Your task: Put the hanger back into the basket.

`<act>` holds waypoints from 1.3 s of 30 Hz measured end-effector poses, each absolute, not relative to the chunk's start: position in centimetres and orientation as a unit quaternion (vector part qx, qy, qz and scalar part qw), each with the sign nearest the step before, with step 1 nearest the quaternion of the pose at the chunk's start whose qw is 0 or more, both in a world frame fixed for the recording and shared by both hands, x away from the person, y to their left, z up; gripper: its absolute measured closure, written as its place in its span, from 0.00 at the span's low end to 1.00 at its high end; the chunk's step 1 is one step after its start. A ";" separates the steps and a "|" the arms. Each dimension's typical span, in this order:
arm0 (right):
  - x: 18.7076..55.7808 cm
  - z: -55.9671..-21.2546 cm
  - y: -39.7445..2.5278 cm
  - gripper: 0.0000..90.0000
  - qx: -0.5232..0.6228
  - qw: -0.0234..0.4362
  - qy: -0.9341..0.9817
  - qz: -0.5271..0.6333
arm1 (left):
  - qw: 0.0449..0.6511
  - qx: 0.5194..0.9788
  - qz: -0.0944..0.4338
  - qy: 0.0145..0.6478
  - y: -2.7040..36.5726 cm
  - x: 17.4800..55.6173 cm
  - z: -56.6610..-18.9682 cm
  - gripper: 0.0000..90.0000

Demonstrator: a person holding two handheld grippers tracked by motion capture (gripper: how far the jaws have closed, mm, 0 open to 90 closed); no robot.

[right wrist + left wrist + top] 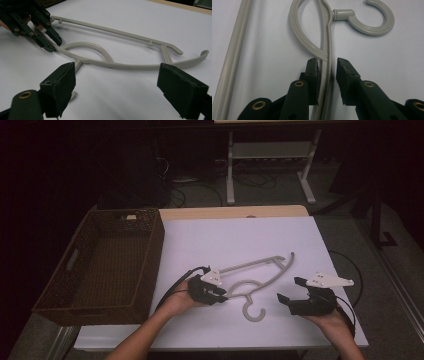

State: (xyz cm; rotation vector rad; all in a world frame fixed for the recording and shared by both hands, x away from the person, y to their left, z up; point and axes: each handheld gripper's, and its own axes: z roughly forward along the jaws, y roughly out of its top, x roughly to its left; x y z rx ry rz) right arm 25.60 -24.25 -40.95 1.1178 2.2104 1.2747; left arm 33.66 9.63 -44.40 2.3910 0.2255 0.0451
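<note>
A grey plastic hanger (250,264) lies flat on the white table top (240,232), its hook (254,314) toward the near edge. My left gripper (223,295) is low over the hanger's left arm. In the left gripper view that arm (327,50) runs between the jaws of the left gripper (327,65); one pad touches it and a narrow gap shows at the other pad. My right gripper (289,289) is open wide to the right of the hook, with nothing between its jaws. In the right gripper view the hanger (130,66) lies ahead of my right gripper (117,75), and the left gripper (55,45) is at the upper left.
A dark brown wicker basket (152,250) stands at the table's left side, with a small pale object at its far end. Black cables trail from both grippers. Beyond the table, white desk legs (230,170) stand on a dim floor.
</note>
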 end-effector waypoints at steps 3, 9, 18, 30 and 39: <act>25.6 -41.0 -24.3 0.16 0.395 0.177 0.781 0.451 | 0.361 0.929 0.017 0.084 9.7 33.8 -44.4 0.82; 25.6 -40.9 -24.3 0.16 0.396 0.176 0.780 0.451 | 0.357 0.931 0.014 0.079 9.6 33.8 -44.4 0.86; 25.6 -41.0 -24.2 0.17 0.393 0.176 0.782 0.450 | 0.353 0.933 0.018 0.064 9.4 33.8 -44.4 0.90; 25.7 -40.9 -24.3 0.17 0.395 0.176 0.781 0.451 | 0.346 0.935 0.022 0.073 9.2 33.6 -44.2 0.91; 25.7 -40.8 -24.5 0.17 0.398 0.177 0.777 0.455 | 0.351 0.932 0.020 0.084 9.5 33.4 -43.5 0.91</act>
